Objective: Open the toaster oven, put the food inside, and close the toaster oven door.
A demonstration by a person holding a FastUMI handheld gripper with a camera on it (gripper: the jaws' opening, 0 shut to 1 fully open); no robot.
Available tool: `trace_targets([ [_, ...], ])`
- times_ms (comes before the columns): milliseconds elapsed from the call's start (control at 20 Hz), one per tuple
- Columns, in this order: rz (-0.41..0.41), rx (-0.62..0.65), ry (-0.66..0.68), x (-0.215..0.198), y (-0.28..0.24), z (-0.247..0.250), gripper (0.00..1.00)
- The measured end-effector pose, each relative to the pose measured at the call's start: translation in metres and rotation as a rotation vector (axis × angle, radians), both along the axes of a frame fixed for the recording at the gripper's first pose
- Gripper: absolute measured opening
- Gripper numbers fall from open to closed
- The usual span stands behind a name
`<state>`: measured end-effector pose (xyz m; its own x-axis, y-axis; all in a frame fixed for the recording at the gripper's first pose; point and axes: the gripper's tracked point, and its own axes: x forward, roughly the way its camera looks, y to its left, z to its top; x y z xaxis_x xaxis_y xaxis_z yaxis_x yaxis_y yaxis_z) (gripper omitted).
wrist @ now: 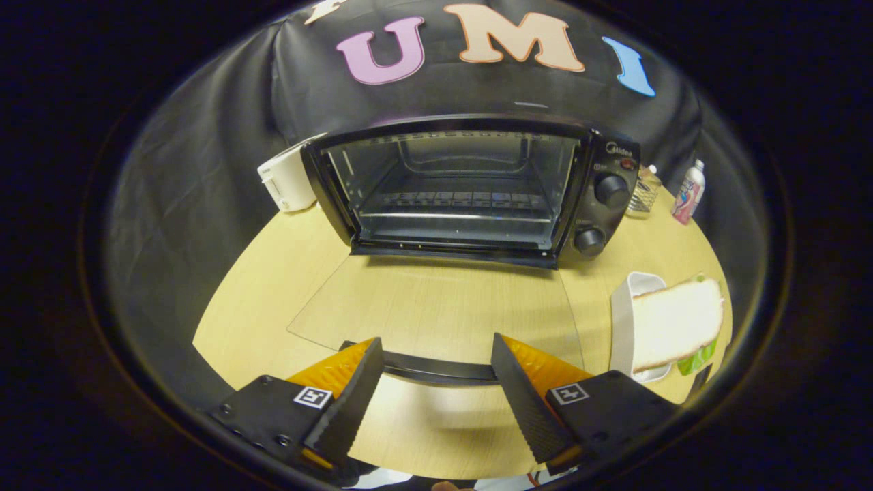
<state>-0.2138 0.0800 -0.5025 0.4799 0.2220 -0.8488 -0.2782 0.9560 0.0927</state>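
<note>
We are seeing the gripper [436, 389] showing ridged fingers [348, 402] | black bodies carrying square tags, screws | fingers spread apart, nearer us than the toaster oven [470, 191]

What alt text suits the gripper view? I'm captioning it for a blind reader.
The open gripper straddles the handle of the black toaster oven's lowered glass door. Beyond its fingers, a white bread slice lies on a white dish.

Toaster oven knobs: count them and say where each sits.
2. Both sit on the control panel beside the toaster oven cavity, beyond the open hand-held gripper: upper knob, lower knob below it.
</note>
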Motion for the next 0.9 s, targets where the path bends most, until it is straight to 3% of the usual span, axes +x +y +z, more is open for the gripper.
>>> trace_targets([
  [200, -0.001, 0.043, 0.014, -0.004, -0.002, -0.002, 0.99],
  [450, -0.072, 0.113, -0.158, 0.036, -0.033, 0.057, 0.99],
  [650, -0.218, 0.072, -0.300, 0.079, -0.118, 0.104, 0.99],
  [900, -0.364, -0.018, -0.310, 0.090, -0.227, 0.104, 0.99],
])
